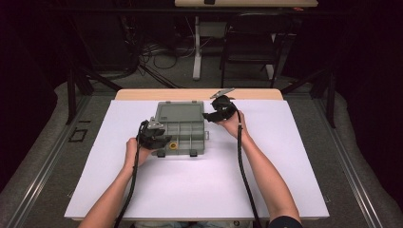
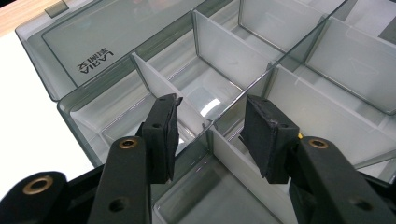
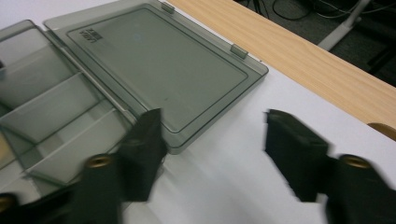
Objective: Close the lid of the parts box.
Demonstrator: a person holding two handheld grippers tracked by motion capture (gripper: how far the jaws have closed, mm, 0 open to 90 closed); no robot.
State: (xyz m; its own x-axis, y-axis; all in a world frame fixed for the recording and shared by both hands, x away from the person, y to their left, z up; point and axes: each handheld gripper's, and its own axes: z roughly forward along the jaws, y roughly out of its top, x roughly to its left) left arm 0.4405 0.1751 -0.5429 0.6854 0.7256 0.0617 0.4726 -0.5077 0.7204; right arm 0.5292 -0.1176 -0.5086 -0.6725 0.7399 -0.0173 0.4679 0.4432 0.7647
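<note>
A grey see-through compartment box (image 1: pixel 187 138) stands open on the white mat, its lid (image 1: pixel 180 113) laid flat on the far side. A small yellow round piece (image 1: pixel 173 145) sits in a front compartment. My left gripper (image 1: pixel 156 136) is at the box's left front corner. In the left gripper view it (image 2: pixel 212 105) is open above the white dividers (image 2: pixel 224 51), holding nothing. My right gripper (image 1: pixel 216 113) hovers at the lid's right edge. The right gripper view shows it (image 3: pixel 214 119) open over the mat beside the lid's (image 3: pixel 163 60) corner, slightly blurred.
The white mat (image 1: pixel 199 185) covers most of the wooden table (image 3: pixel 303 51), with bare mat in front and to both sides of the box. Beyond the table stand a dark chair (image 1: pixel 252 42) and a white table leg (image 1: pixel 196 52) among floor cables.
</note>
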